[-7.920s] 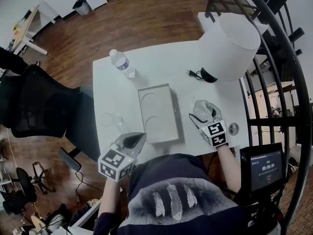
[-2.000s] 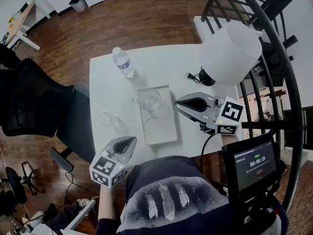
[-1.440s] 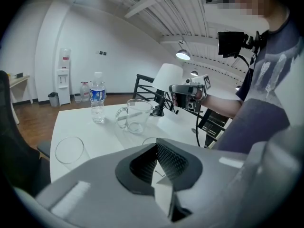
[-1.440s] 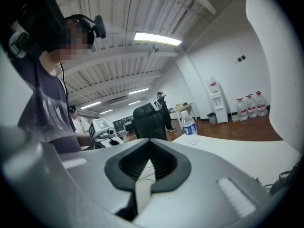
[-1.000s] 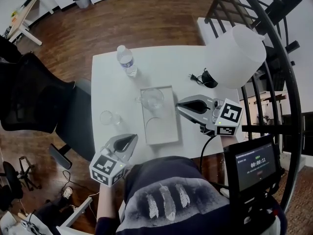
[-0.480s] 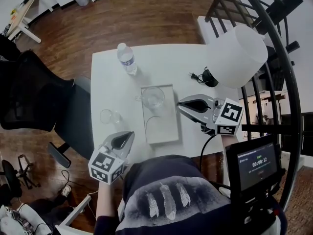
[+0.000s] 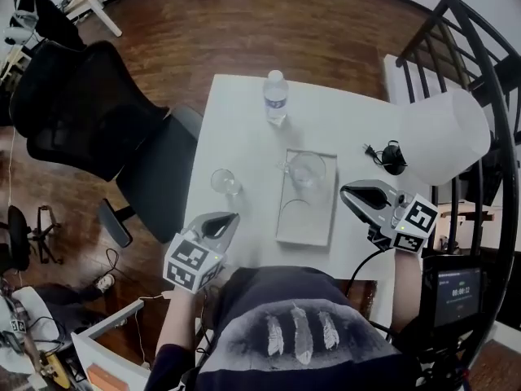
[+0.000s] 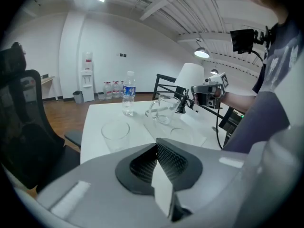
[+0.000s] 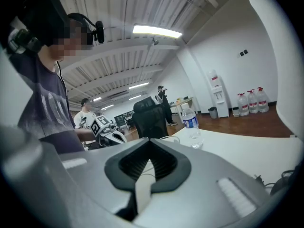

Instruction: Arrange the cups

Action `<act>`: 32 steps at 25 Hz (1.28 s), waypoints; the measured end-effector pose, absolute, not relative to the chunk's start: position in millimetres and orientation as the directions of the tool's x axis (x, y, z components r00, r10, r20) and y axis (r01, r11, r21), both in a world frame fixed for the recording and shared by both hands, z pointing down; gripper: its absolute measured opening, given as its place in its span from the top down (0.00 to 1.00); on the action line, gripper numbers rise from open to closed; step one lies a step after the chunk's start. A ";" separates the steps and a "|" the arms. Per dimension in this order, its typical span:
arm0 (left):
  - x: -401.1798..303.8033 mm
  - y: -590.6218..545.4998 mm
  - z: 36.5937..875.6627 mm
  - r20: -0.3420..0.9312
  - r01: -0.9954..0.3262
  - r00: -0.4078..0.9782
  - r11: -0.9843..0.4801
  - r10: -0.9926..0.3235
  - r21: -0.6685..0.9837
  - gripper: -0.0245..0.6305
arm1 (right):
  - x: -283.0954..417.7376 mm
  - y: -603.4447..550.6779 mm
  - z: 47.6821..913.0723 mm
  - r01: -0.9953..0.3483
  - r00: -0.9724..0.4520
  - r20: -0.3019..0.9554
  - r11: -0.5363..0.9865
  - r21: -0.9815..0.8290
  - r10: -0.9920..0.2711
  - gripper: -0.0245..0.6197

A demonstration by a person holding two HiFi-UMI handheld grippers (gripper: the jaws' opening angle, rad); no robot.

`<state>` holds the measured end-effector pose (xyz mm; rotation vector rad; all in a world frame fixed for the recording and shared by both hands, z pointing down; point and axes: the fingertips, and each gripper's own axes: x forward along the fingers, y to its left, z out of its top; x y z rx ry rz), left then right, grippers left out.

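Both pairs of jaws are closed and empty. The left gripper (image 7: pixel 226 220) hangs near a clear glass tumbler (image 7: pixel 222 181) on the white surface (image 7: pixel 244 129). The right gripper (image 7: pixel 352 192) is beside a grey rectangular tray (image 7: pixel 309 222) bearing a clear handled glass mug (image 7: pixel 307 169).

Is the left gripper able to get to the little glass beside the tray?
Probably yes. The left gripper points toward the little glass, which stands alone on the table left of the tray, with nothing between them. Its jaws are shut, though, so they would have to open first.
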<state>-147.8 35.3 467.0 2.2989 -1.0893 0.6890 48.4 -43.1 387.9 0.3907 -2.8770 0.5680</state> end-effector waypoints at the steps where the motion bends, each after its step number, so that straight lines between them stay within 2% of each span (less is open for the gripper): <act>1: -157.4 34.9 466.7 0.633 -0.821 0.528 -0.532 -0.566 0.209 0.94 | 46.7 -42.6 387.8 -0.289 -0.949 0.230 0.893 -0.346 -0.218 0.96; 6: -204.3 26.2 471.2 0.642 -0.912 0.373 -0.391 -0.670 0.122 0.94 | 36.8 -41.8 387.3 -0.271 -0.951 0.238 0.901 -0.340 -0.196 0.96; 12: -226.7 17.9 483.5 0.614 -0.927 0.299 -0.375 -0.731 0.005 0.94 | 33.2 -41.7 387.7 -0.265 -0.951 0.247 0.906 -0.331 -0.188 0.96; 13: -226.2 16.7 487.7 0.617 -0.920 0.307 -0.391 -0.725 -0.001 0.78 | 33.4 -41.5 388.3 -0.265 -0.950 0.250 0.906 -0.331 -0.187 0.96; 14: -224.4 15.7 492.2 0.623 -0.911 0.324 -0.413 -0.712 0.002 0.54 | 33.6 -41.2 389.1 -0.266 -0.949 0.253 0.906 -0.330 -0.187 0.96; 15: -222.2 14.7 495.4 0.627 -0.900 0.342 -0.436 -0.700 0.005 0.41 | 33.7 -40.7 390.0 -0.266 -0.949 0.256 0.906 -0.329 -0.186 0.96; 16: -220.2 13.4 496.9 0.625 -0.889 0.358 -0.458 -0.694 0.000 0.39 | 34.0 -40.0 390.8 -0.267 -0.948 0.260 0.906 -0.328 -0.185 0.96; 18: -217.6 9.1 497.4 0.617 -0.868 0.379 -0.495 -0.690 -0.021 0.24 | 34.3 -39.7 391.2 -0.268 -0.947 0.263 0.906 -0.328 -0.185 0.96; 20: -216.6 3.1 497.5 0.615 -0.852 0.393 -0.523 -0.684 -0.038 0.18 | 33.8 -40.4 390.3 -0.268 -0.948 0.259 0.906 -0.329 -0.187 0.96; 32: -192.5 -42.1 542.9 0.595 -0.808 0.478 -0.589 -0.646 0.011 0.18 | 37.1 -39.6 395.0 -0.283 -0.940 0.280 0.899 -0.334 -0.192 0.96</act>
